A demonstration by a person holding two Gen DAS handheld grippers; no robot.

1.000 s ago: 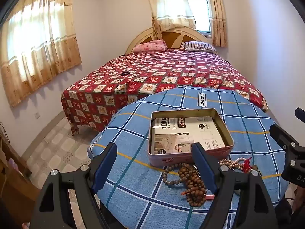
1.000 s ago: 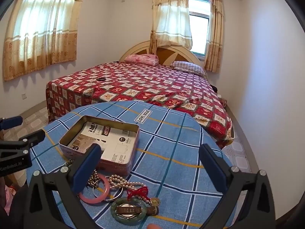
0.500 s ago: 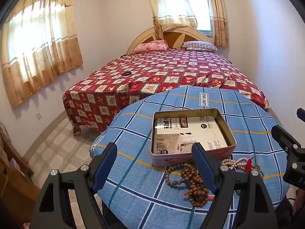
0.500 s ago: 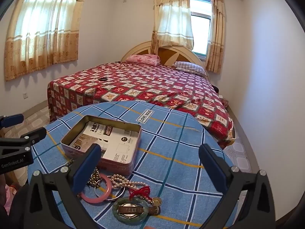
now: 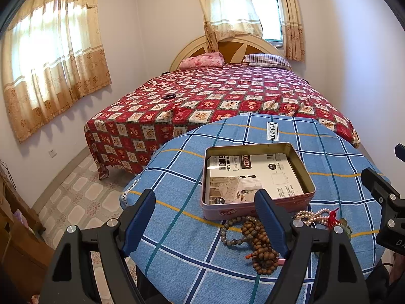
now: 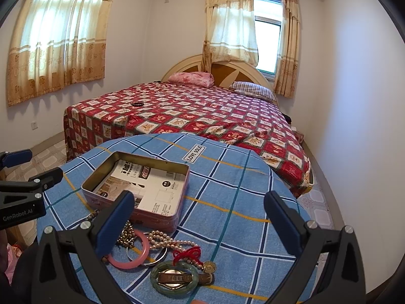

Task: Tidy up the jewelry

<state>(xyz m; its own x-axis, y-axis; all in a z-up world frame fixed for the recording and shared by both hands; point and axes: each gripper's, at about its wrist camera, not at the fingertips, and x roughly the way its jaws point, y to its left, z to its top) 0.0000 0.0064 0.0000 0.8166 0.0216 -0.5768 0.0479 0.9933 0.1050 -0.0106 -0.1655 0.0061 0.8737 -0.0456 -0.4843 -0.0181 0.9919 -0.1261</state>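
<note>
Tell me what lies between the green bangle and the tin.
In the right wrist view: a pearl strand and red knot between green bangle and tin.

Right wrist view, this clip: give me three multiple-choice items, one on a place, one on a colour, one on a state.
1. Where does the pink plastic bangle lie?
A. inside the tin
B. on the blue checked tablecloth, on the near side of the tin
C. on the bed

2. What colour is the round jade-like bangle nearest the camera?
A. green
B. red
C. black

3. How is the right gripper?
A. shut on the pearls
B. shut on the tin
C. open, holding nothing

Answers:
1 B: it rests on the cloth beside the white pearl strand, outside the rectangular pink metal tin.
2 A: its ring is pale green.
3 C: the blue fingers stand wide apart with only cloth between them.
</note>
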